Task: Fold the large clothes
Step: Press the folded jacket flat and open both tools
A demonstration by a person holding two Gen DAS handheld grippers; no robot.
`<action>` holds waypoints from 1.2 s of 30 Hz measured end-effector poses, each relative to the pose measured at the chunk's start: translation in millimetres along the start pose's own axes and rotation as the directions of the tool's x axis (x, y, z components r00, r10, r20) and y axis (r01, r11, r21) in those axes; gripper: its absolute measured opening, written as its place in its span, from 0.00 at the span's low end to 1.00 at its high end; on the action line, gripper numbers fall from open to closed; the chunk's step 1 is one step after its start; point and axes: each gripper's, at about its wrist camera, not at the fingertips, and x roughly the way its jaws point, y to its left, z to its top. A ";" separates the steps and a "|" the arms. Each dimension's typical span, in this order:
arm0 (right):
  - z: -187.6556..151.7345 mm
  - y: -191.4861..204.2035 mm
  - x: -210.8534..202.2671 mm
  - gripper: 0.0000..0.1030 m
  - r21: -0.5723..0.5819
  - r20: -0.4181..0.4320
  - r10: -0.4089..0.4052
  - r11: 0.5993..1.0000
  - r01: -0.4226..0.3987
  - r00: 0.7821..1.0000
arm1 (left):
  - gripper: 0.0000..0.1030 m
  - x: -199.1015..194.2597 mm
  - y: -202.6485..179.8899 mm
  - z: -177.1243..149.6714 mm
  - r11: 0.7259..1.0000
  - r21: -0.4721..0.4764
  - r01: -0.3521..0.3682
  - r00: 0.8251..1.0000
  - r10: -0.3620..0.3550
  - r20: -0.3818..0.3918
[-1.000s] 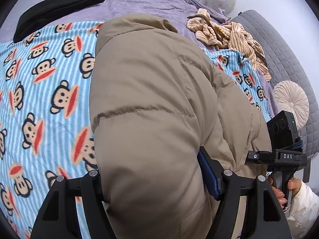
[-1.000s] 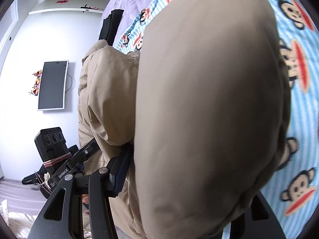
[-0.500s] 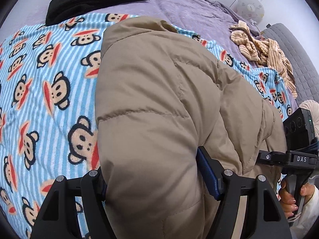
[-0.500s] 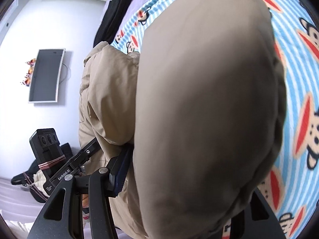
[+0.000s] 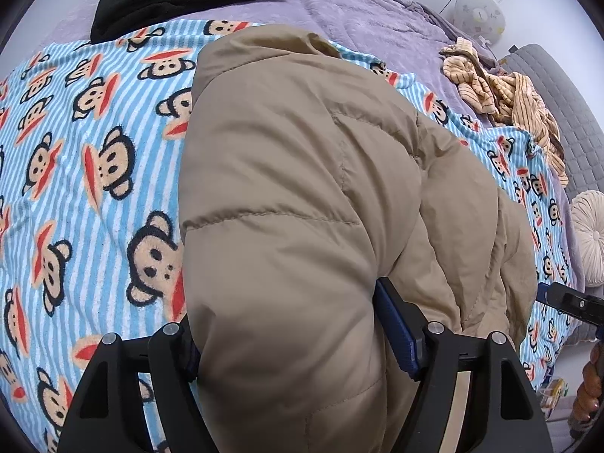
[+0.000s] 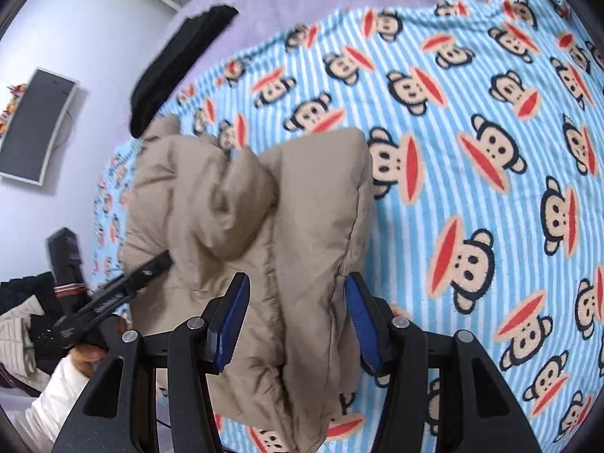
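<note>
- A fuzzy blue-striped monkey blanket [image 5: 94,173] covers the soft purple bed [image 5: 358,11].
- The puffy tan coat [image 5: 302,207] fills the middle of the frame, bunched up on the blanket.
- The left tongs [image 5: 287,343] squeeze a fat fold of coat.
- The right tongs [image 6: 298,321] stand wide apart, with coat between them.

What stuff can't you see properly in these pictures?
- Left claw, left wrist view: its left finger pad is buried behind the puffy tan jacket.
- Monkey blanket, both views: the part under the jacket is covered.
- Black garment, right wrist view: blurred, so its kind is unclear.
- Right claw, right wrist view: whether its pads squeeze the jacket is unclear.
</note>
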 end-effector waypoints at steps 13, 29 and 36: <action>-20.2 -18.6 27.8 0.25 -0.012 -0.114 -0.048 0.999 0.047 0.992 | 0.75 -51.1 4.6 15.7 0.993 0.009 -0.116 0.979 0.113 0.170; -29.4 -58.7 67.9 0.21 0.034 -0.122 -0.073 0.996 0.078 0.990 | 0.75 6.1 -31.4 20.2 0.955 0.167 -0.246 0.965 0.226 0.132; -30.0 -39.5 37.9 0.21 0.022 -0.118 -0.107 0.994 0.110 0.987 | 0.75 -8.5 -23.2 16.2 0.960 0.123 -0.251 0.966 0.239 0.104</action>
